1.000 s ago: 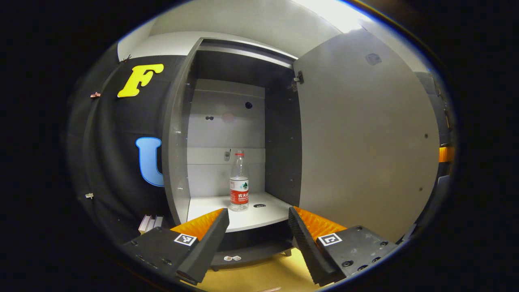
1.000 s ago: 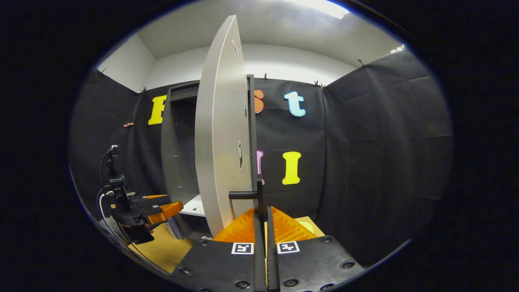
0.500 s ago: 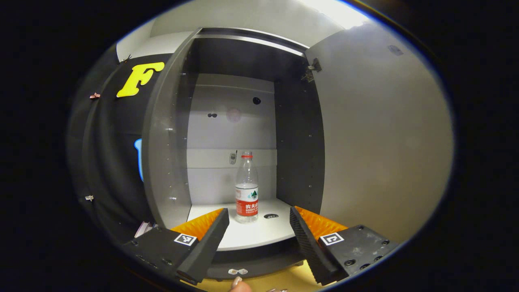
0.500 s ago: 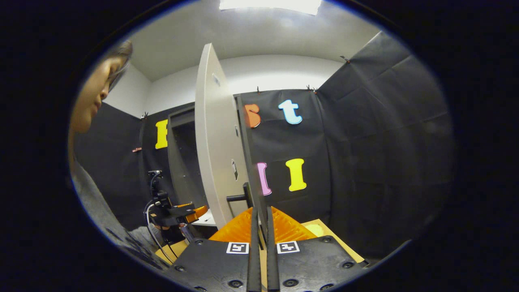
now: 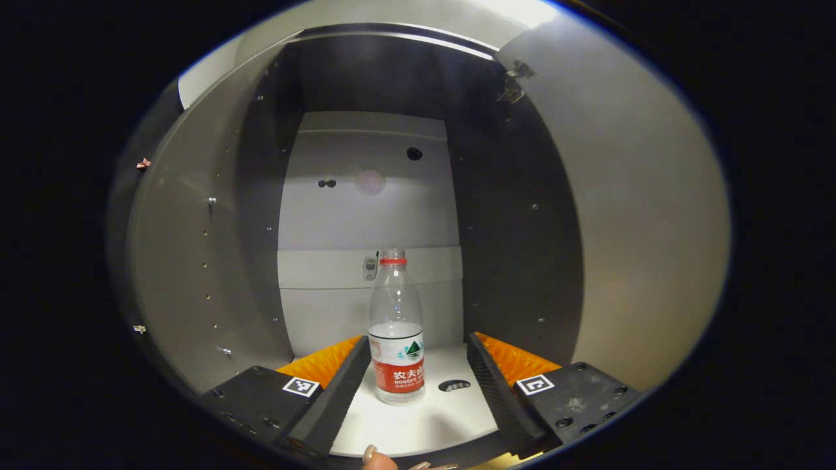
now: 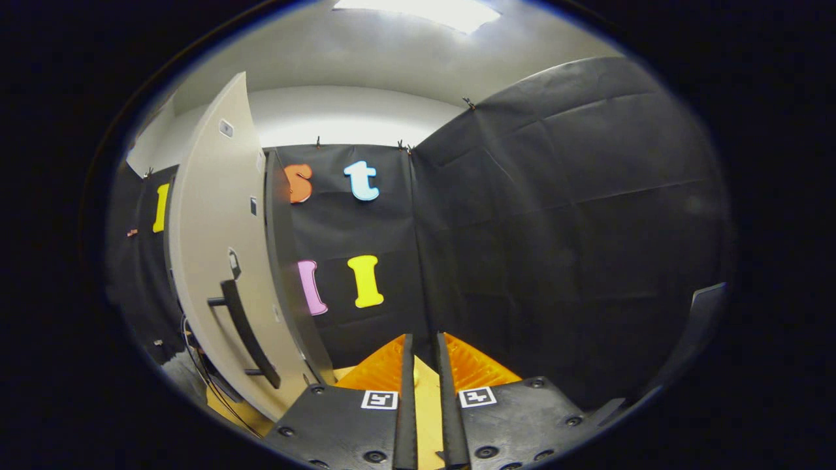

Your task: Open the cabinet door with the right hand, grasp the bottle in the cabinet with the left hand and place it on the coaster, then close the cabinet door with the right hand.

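Observation:
A clear plastic bottle (image 5: 396,339) with a red cap and red label stands upright on the white shelf (image 5: 424,424) inside the cabinet. My left gripper (image 5: 416,343) is open, with one finger on each side of the bottle's lower part and neither touching it. The cabinet door (image 5: 640,228) stands wide open on the right. In the right gripper view the door (image 6: 209,248) and its dark bar handle (image 6: 245,333) are off to the left. My right gripper (image 6: 423,339) is a little open, with nothing between its fingers, and is apart from the handle.
The cabinet's dark side walls (image 5: 516,248) close in on both sides of my left gripper. A small oval hole (image 5: 454,385) lies in the shelf, right of the bottle. A fingertip (image 5: 375,457) shows at the bottom edge. Below the right gripper lies a yellow tabletop (image 6: 428,405).
My left gripper moved forward into the cabinet until its fingers flank the bottle. My right gripper let go of the door handle and swung right, away from the door.

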Demonstrator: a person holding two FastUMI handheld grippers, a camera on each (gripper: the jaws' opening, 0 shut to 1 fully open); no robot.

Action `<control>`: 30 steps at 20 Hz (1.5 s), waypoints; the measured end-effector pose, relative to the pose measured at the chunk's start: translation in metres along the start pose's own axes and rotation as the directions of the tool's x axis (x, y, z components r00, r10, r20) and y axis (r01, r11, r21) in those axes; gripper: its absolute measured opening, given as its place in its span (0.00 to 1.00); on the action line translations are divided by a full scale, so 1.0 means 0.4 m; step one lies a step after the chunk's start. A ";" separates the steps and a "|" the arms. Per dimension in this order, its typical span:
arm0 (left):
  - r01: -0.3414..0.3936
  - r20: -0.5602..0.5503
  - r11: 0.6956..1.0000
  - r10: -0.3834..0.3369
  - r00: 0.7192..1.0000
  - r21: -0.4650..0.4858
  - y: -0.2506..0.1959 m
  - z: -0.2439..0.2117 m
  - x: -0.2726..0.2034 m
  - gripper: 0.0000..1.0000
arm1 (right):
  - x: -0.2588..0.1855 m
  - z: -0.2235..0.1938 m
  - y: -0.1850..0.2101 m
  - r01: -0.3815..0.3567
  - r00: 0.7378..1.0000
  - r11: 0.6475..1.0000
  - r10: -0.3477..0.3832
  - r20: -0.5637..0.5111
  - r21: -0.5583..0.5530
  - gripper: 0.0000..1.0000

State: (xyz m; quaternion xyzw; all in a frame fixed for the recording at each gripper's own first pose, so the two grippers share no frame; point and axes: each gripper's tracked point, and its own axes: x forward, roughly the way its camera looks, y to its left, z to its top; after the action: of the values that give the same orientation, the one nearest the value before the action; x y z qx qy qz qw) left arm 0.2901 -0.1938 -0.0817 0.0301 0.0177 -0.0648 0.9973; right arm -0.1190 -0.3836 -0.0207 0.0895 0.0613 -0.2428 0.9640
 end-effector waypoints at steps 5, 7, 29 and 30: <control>-0.062 -0.026 0.998 0.062 0.998 0.004 0.025 -0.047 0.103 0.94 | 0.142 0.017 -0.074 0.068 0.997 0.995 -0.064 0.045 -0.075 1.00; -0.069 -0.033 0.998 0.069 0.997 -0.003 0.020 -0.056 0.132 0.95 | 0.185 0.021 -0.072 0.061 0.996 0.994 -0.055 0.065 -0.095 0.96; 0.002 -0.035 0.999 -0.004 0.999 -0.043 0.055 0.024 -0.032 0.76 | 0.078 0.010 0.099 -0.062 0.997 0.984 0.069 0.034 -0.165 0.96; 0.022 -0.030 0.999 -0.023 0.999 -0.040 0.051 0.034 -0.065 0.76 | 0.046 0.010 0.110 -0.058 0.997 0.982 0.065 0.034 -0.181 0.96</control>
State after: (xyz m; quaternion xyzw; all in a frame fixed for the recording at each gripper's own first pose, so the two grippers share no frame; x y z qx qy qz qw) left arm 0.2673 -0.1710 -0.0661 0.0110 0.0347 -0.0751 0.9965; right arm -0.0817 -0.3548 -0.0135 -0.0008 0.0611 -0.2080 0.9762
